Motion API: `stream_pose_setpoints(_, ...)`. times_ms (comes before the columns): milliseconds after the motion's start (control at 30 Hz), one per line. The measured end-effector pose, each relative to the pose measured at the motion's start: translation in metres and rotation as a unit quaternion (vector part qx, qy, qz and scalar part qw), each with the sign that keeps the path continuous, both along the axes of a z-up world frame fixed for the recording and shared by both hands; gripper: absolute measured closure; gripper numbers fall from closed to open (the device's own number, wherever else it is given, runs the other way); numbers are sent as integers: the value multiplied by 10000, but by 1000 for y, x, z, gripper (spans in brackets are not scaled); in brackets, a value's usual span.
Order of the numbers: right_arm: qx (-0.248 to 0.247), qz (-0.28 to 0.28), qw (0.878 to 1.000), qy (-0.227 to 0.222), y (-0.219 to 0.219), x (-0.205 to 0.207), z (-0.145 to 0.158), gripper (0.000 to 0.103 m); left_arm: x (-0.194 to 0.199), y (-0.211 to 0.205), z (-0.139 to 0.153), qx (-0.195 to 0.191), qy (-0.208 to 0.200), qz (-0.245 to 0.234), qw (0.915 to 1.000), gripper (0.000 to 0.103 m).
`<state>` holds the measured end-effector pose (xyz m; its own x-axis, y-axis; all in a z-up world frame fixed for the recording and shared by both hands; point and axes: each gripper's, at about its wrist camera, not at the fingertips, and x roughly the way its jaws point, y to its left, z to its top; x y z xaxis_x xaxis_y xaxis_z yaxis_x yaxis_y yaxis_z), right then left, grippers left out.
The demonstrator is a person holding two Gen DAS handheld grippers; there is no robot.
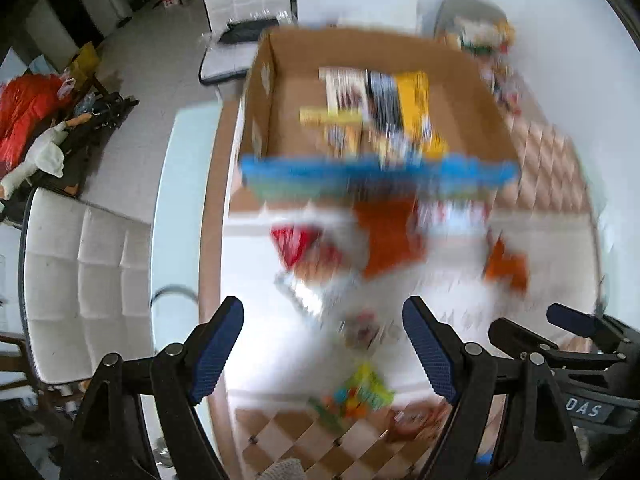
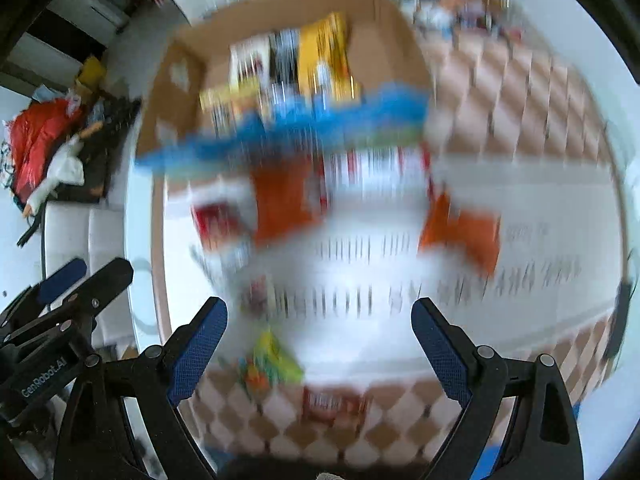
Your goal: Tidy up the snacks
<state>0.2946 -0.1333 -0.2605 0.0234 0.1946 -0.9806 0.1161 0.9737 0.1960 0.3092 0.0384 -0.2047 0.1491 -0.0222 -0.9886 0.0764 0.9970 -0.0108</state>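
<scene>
Both views are motion-blurred. A cardboard box stands on the table, holding several snack boxes; it also shows in the right wrist view. A blue packet lies along its near edge. In front lie orange packets, a red packet and a yellow-green packet. My left gripper is open and empty above the table. My right gripper is open and empty, beside the left one.
The table has a checked cloth with a white sheet on it. More snacks lie at the back right. White chairs stand at the left and behind the box. Clutter lies on the floor at the left.
</scene>
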Motion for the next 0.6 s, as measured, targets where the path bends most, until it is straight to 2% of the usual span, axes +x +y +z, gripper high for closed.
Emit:
stream_pose_setpoints(133, 77, 180, 9967, 782, 0, -53, -55, 8, -44, -8, -48, 260, 574, -477, 9969, 22)
stream_pose_setpoints(300, -1, 288, 9900, 1381, -14, -96, -108, 8, -82, -31, -105, 646, 1161, -1435, 9807, 22)
stream_pose_setpoints(467, -190, 751, 9857, 1498, -14, -115, -126, 8, -96, -53, -154, 914, 1512, -2042, 9629, 22)
stream_pose_setpoints(600, -458, 1475, 9781, 1395, -1, -124, -130, 8, -95, -69, -170, 852, 1630, -2287, 9560, 21)
